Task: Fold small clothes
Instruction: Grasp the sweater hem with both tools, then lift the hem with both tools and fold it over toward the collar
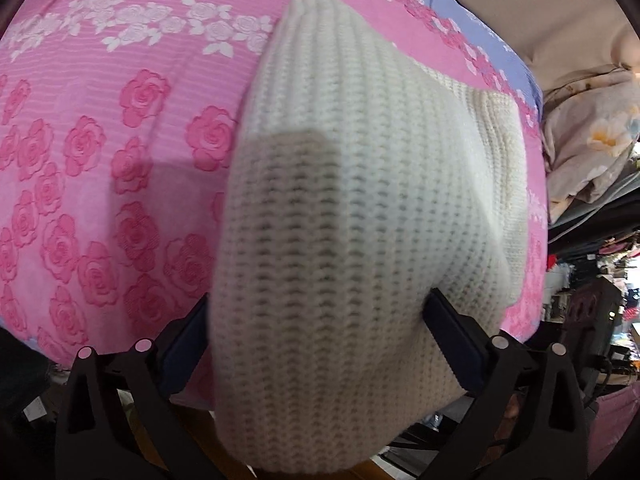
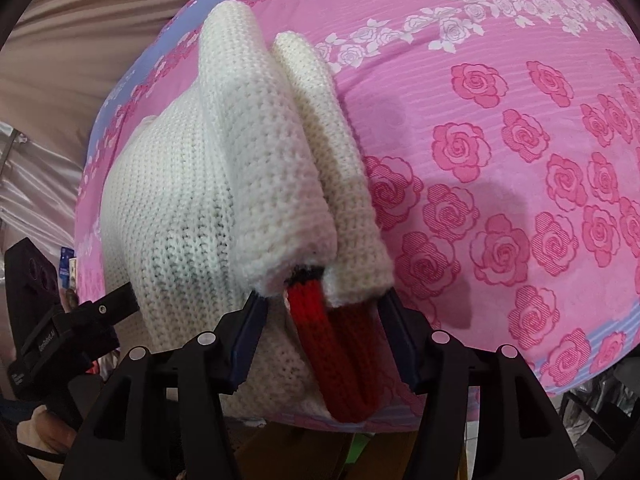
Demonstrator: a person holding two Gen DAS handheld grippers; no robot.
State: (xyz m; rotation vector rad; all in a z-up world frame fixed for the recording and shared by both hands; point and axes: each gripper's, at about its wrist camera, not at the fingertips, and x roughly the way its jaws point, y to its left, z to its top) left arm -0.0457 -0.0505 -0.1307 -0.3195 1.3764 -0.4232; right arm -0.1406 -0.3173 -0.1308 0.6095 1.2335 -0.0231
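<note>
A small cream knitted sweater [image 1: 344, 208] lies folded on the pink rose-print sheet [image 1: 100, 152]. In the left wrist view my left gripper [image 1: 316, 320] has its jaws on both sides of the sweater's near edge, which bulges up between them. In the right wrist view my right gripper [image 2: 324, 308] holds the sweater [image 2: 192, 208] where two folded sleeves [image 2: 280, 152] end; a red knit trim with a black band [image 2: 332, 344] hangs between the jaws. The left gripper [image 2: 108, 308] shows at the sweater's left edge in the right wrist view.
The pink sheet [image 2: 520, 140] has a lilac border [image 1: 480, 28] near the far edge. A heap of floral bedding [image 1: 592, 140] lies at the right of the left wrist view. Beige draped fabric [image 2: 72, 40] hangs behind the bed.
</note>
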